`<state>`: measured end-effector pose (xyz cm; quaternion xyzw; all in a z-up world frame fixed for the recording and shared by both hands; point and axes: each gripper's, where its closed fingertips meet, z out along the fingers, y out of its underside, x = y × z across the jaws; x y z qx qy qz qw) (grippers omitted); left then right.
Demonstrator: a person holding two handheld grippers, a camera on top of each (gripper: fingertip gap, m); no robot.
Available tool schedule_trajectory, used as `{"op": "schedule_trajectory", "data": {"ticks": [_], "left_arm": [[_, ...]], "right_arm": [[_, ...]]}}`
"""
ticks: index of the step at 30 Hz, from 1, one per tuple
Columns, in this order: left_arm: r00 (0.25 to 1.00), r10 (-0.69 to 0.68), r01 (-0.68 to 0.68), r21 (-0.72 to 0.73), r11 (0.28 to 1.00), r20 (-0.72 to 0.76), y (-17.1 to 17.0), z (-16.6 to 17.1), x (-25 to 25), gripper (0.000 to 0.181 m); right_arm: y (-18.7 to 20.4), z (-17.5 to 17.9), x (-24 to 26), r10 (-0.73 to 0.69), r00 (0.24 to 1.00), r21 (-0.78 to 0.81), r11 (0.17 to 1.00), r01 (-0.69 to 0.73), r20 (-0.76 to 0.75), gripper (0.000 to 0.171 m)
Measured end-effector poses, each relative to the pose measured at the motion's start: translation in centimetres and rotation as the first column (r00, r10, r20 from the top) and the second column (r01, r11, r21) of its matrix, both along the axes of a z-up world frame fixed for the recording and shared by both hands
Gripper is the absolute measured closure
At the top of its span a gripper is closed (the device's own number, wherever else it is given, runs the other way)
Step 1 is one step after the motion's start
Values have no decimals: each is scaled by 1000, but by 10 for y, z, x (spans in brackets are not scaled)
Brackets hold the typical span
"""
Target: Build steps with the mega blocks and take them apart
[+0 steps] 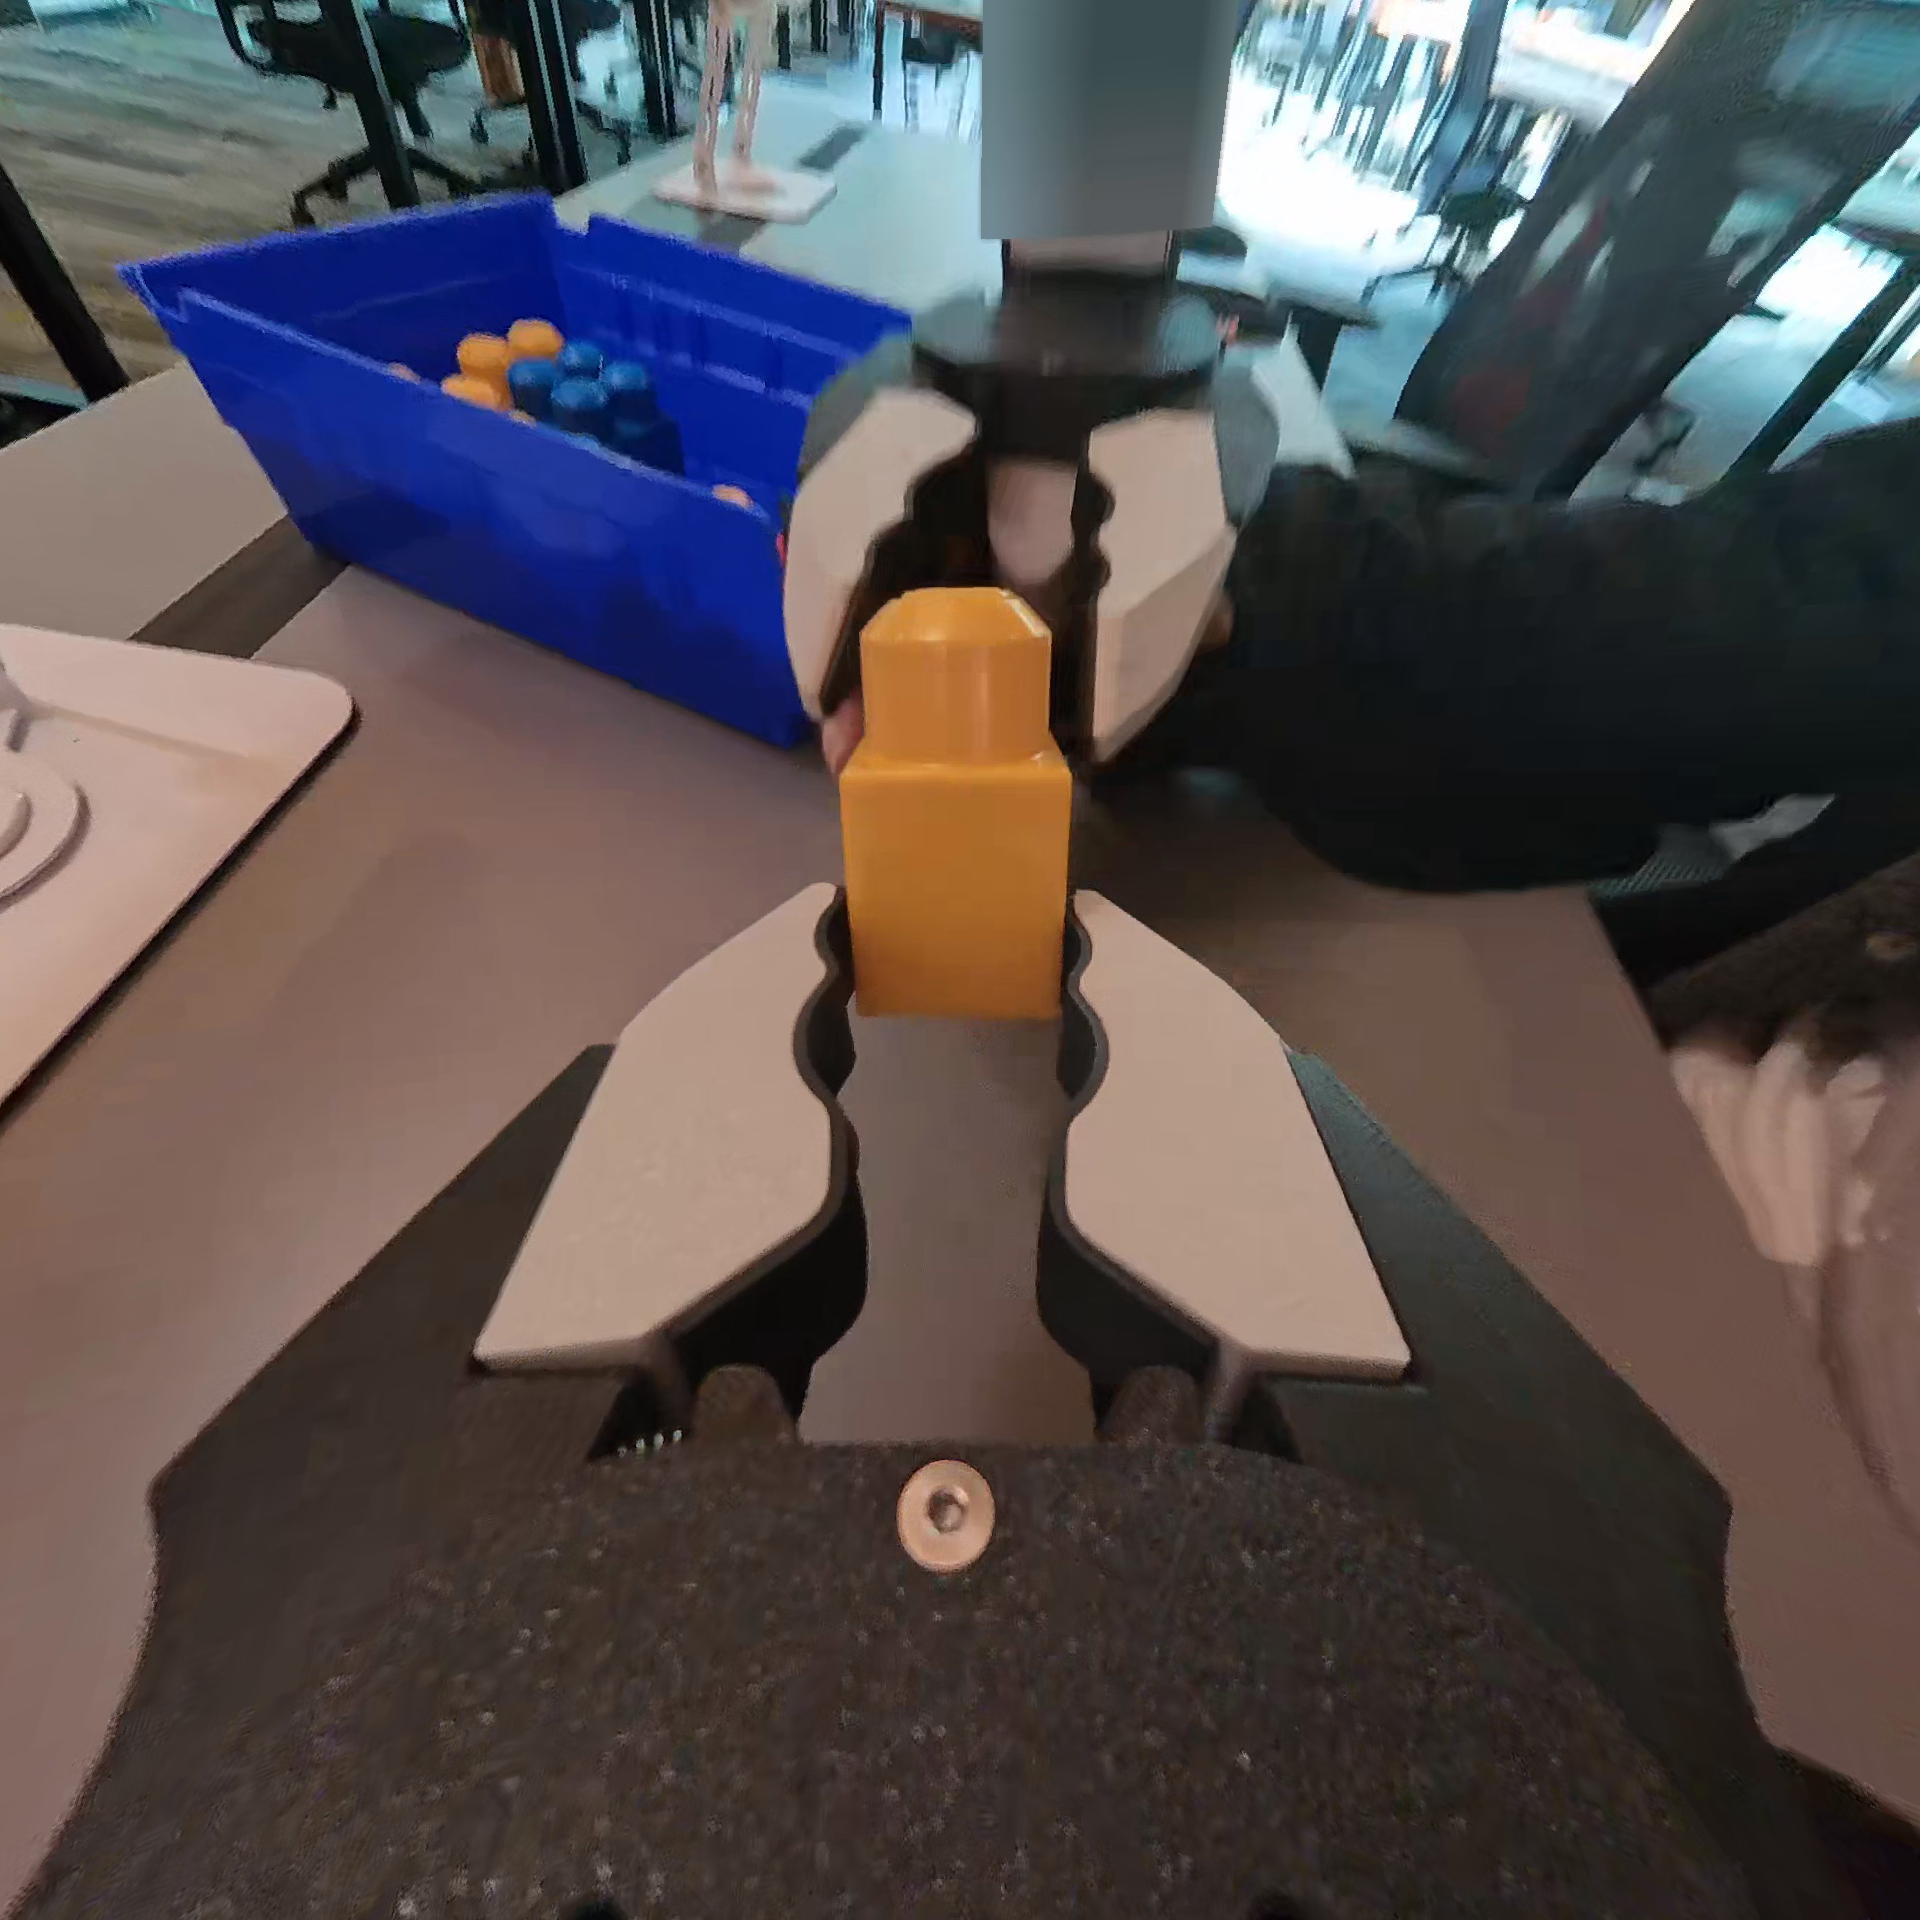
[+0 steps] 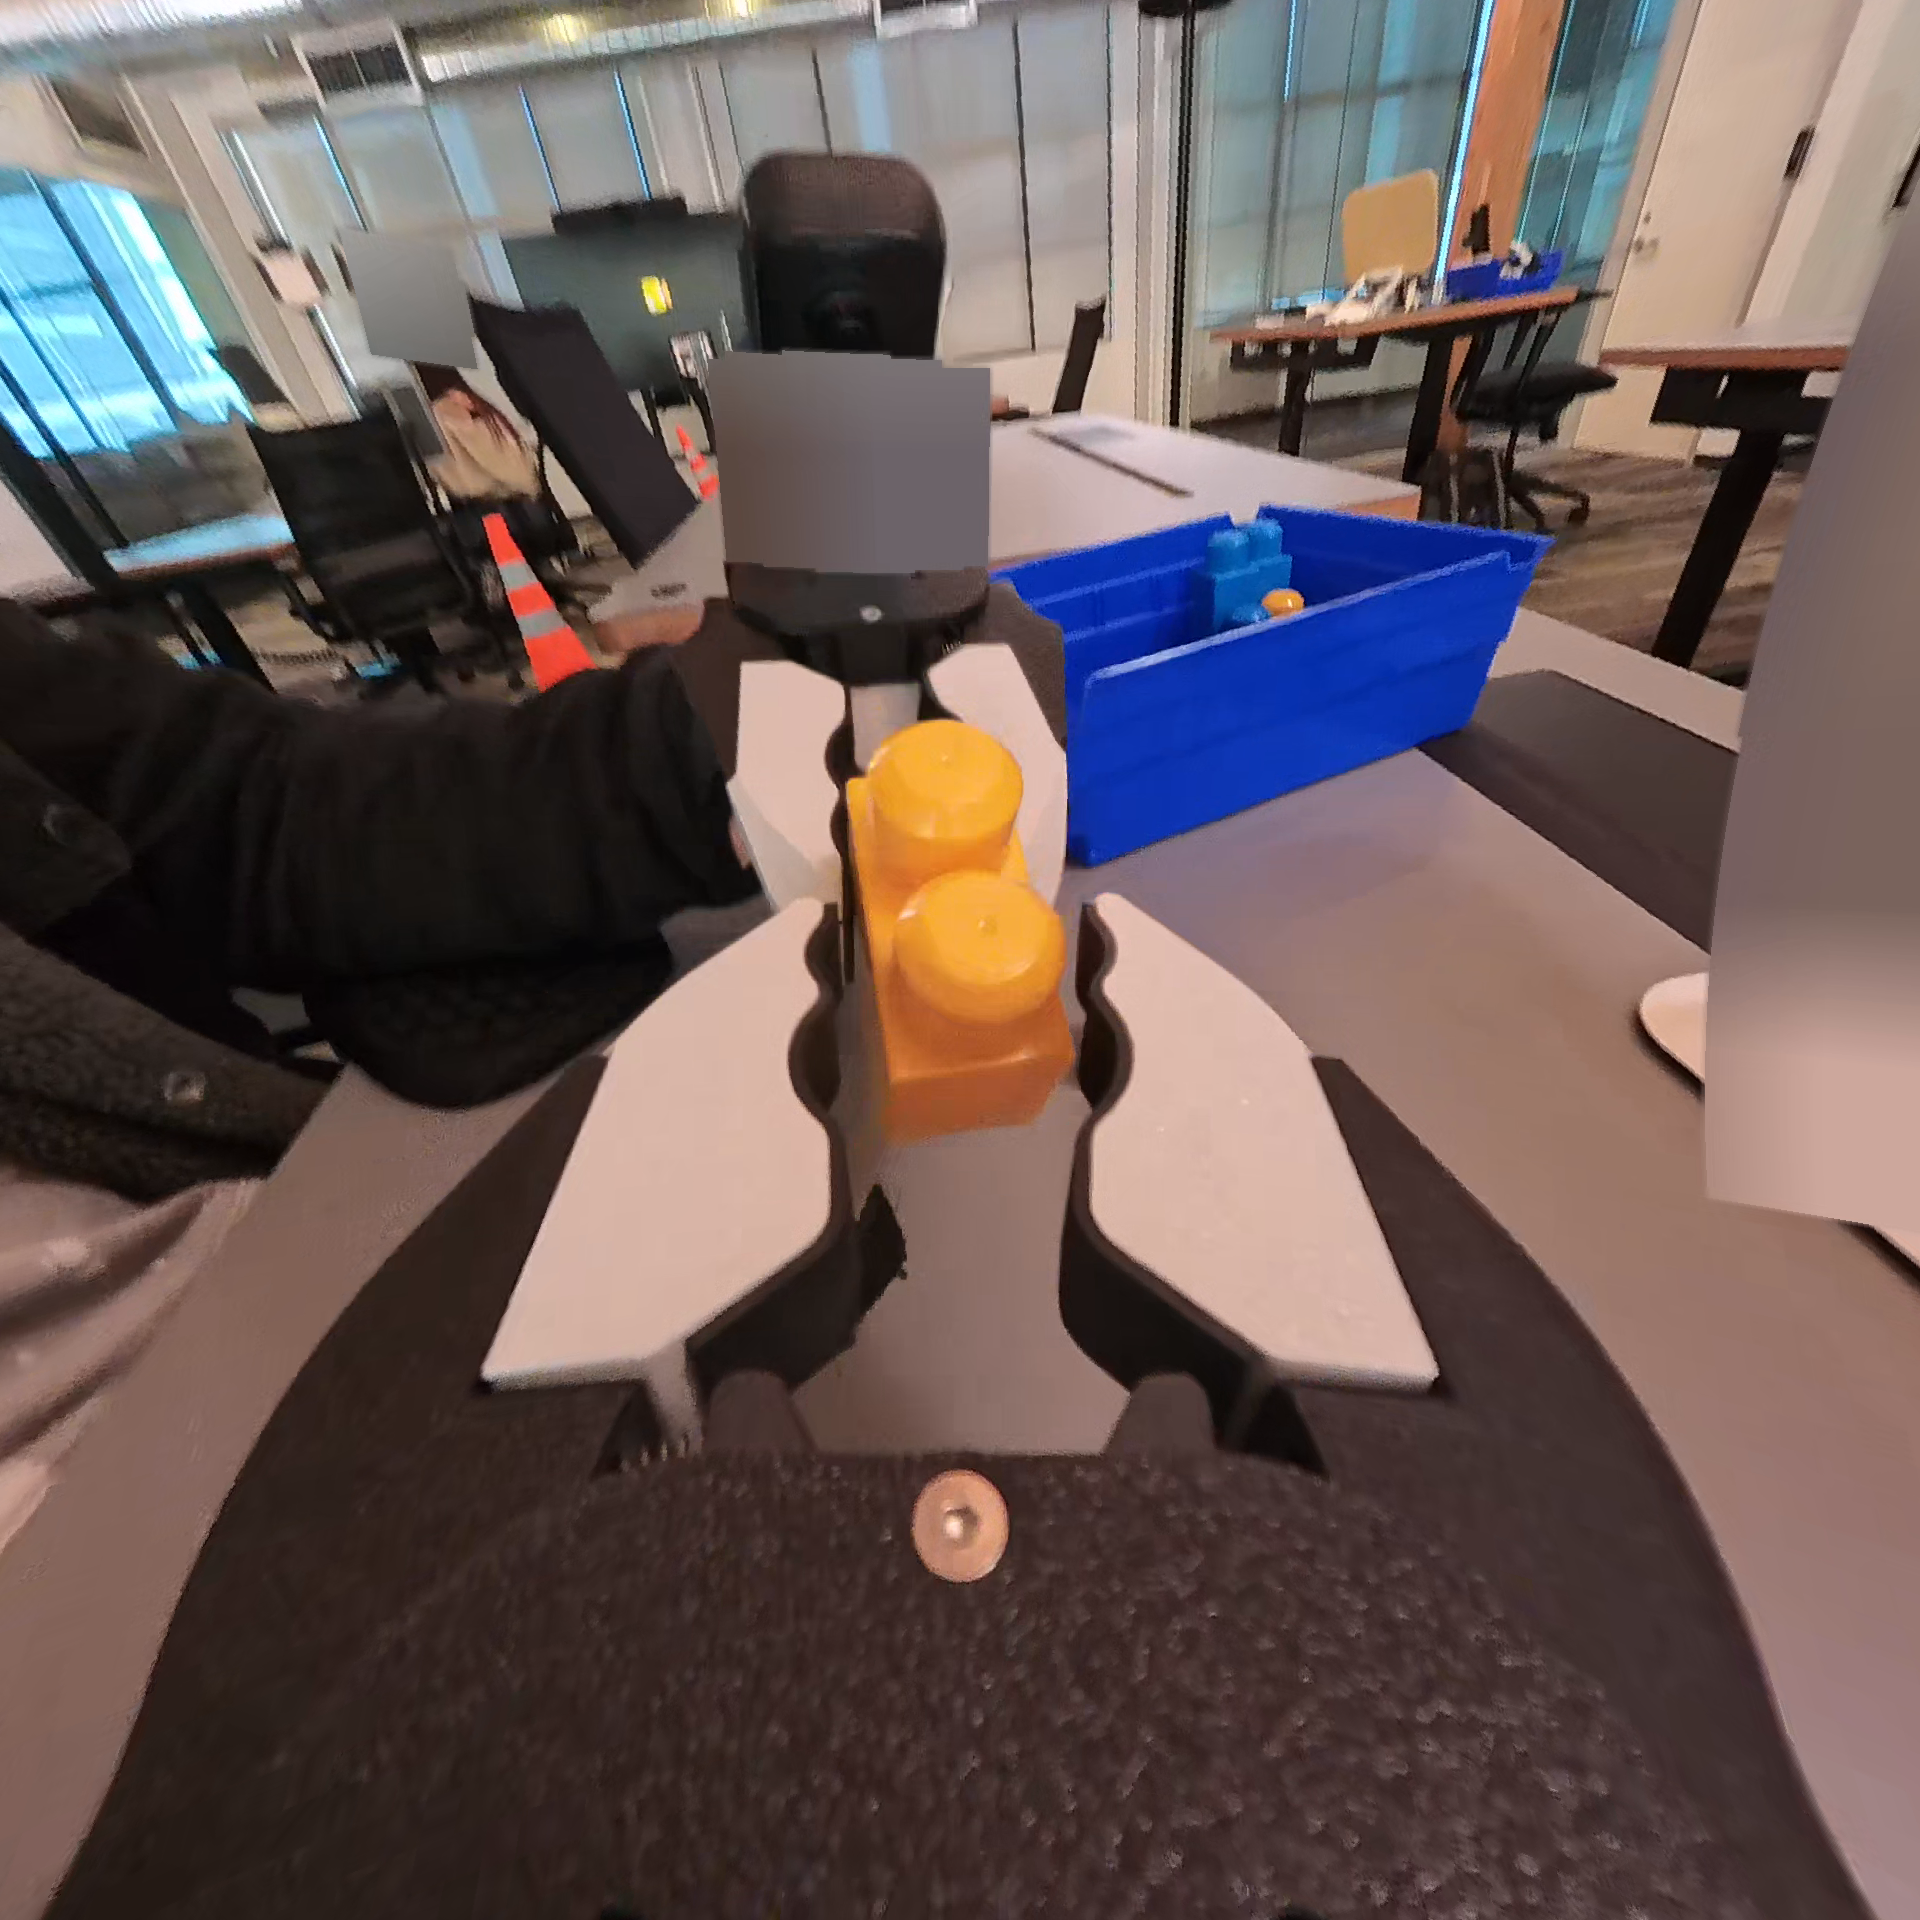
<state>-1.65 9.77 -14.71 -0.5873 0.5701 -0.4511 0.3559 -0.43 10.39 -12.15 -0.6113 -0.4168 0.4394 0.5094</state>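
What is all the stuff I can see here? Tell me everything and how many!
Orange block: one, orange, two studs on top, on the table between both tools.
Bin: one, blue, on the table beyond the orange block.
Blocks in the bin: several, blue and orange, exact count unclear.
Table: one, grey, under everything.
Flat white base: one, on the table's edge in the left wrist view.
Traffic cones: two, orange with grey stripes, on the floor behind.
Office chairs: several, black, in the background.
Sleeve: one, black, the person's arm.
Left tool: one, grey fingers, shut on the orange block.
Right tool: one, grey fingers, around the block's other end; contact unclear.
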Motion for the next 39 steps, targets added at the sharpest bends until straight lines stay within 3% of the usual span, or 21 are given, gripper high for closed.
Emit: {"op": "schedule_trajectory", "data": {"ticks": [6,10,11,22,26,31,35,39], "left_arm": [[985,-27,40,71,997,-170,-3,-28,-9,144],[970,-59,83,92,992,-238,-10,-41,-7,144],[965,-70,97,96,991,-251,-12,-43,-7,144],[969,-67,106,153,982,-238,-14,-37,-7,144],[994,24,-4,178,984,-111,3,-12,-9,140],[970,175,-194,101,976,169,37,27,-21,159],[872,328,-370,51,928,363,65,56,-40,181],[764,456,-524,25,851,457,87,71,-60,181]], "right_arm": [[-10,-41,18,30,936,-6,1000,-29,351,128],[-19,-63,8,67,882,0,997,-76,467,128],[-20,-68,6,72,866,0,997,-83,495,137],[-21,-67,6,76,865,-7,996,-84,497,139],[-13,-45,24,4,871,37,999,-26,492,139],[2,3,73,-141,842,128,988,86,521,139],[13,41,119,-244,769,200,968,154,591,139],[28,66,173,-315,663,221,949,225,679,139]]}}
